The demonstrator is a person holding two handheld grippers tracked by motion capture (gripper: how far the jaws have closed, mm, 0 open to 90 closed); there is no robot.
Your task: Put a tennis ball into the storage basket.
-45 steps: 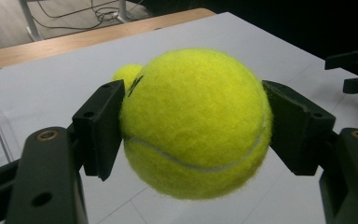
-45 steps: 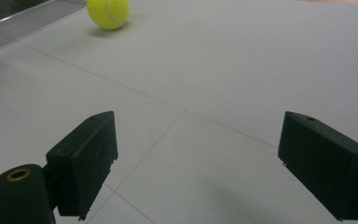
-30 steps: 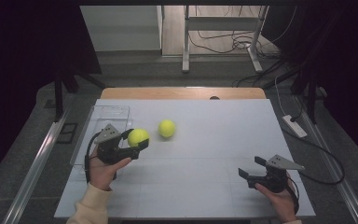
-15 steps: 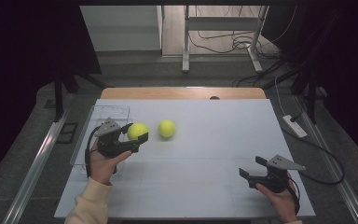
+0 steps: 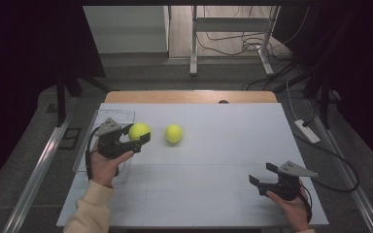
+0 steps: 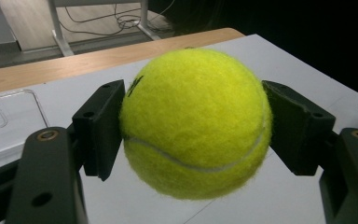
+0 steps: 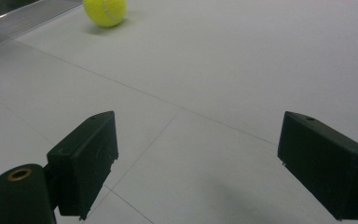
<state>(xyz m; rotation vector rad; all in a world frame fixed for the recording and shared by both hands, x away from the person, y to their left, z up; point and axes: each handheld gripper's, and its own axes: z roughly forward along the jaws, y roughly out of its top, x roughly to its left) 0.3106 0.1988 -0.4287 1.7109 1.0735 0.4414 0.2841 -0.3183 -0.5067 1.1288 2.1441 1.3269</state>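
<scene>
I have one tennis ball (image 6: pixel 196 123) pinched between the pads of my left gripper (image 5: pixel 132 137), the two black jaws pressing on its sides so that the felt bulges a little past them, and it hangs clear of the white table (image 5: pixel 213 194) near its left edge. Just to the left of that hand lies a clear plastic tray (image 5: pixel 108 116), and I judge this to be the carry step: the ball is lifted and on its way to that tray. The second tennis ball (image 5: pixel 174 133) lies loose on the table just to the right of the one I hold, near but not touching it. My right gripper (image 5: pixel 264 177) rests low at the near right corner, well apart from both balls, its jaws spread wide with nothing between them. The next move, as I see it, calls for swinging my left hand leftward over the tray's rim, lowering the ball until it sits inside, and only then easing the pads apart, slowly, since a round ball dropped from a height may bounce or roll out over the shallow wall.
</scene>
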